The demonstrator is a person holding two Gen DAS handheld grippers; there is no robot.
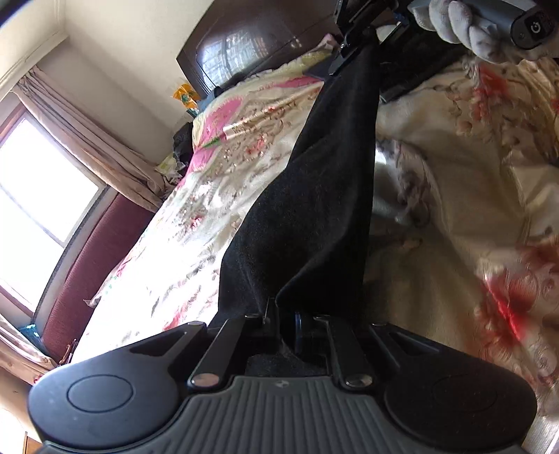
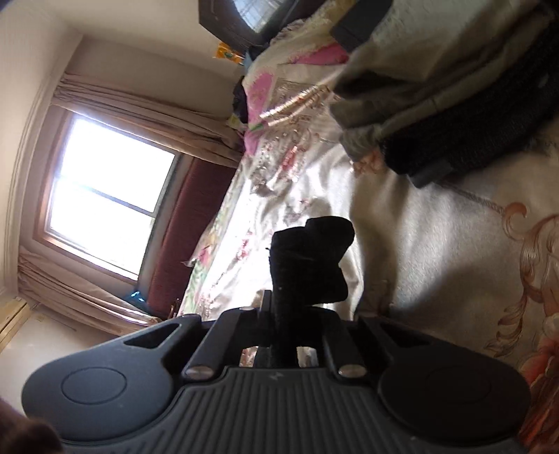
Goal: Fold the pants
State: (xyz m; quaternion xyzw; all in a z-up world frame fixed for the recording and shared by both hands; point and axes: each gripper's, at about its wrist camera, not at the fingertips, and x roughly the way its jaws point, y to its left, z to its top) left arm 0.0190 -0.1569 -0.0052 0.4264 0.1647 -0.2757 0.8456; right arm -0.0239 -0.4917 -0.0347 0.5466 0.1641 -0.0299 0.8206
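Observation:
Black pants hang stretched in the air over the bed, running from the bottom of the left wrist view up to its top. My left gripper is shut on their near end, with cloth bunched between the fingers. At the far end my right gripper pinches the other corner, held by a gloved hand. In the right wrist view the right gripper is shut on a bunched fold of the black pants, which sticks out past the fingertips.
A floral bedspread covers the bed below. Folded grey and black clothes are stacked near the dark headboard. A bright window with beige curtains and a dark red panel lie beyond the bed's far side.

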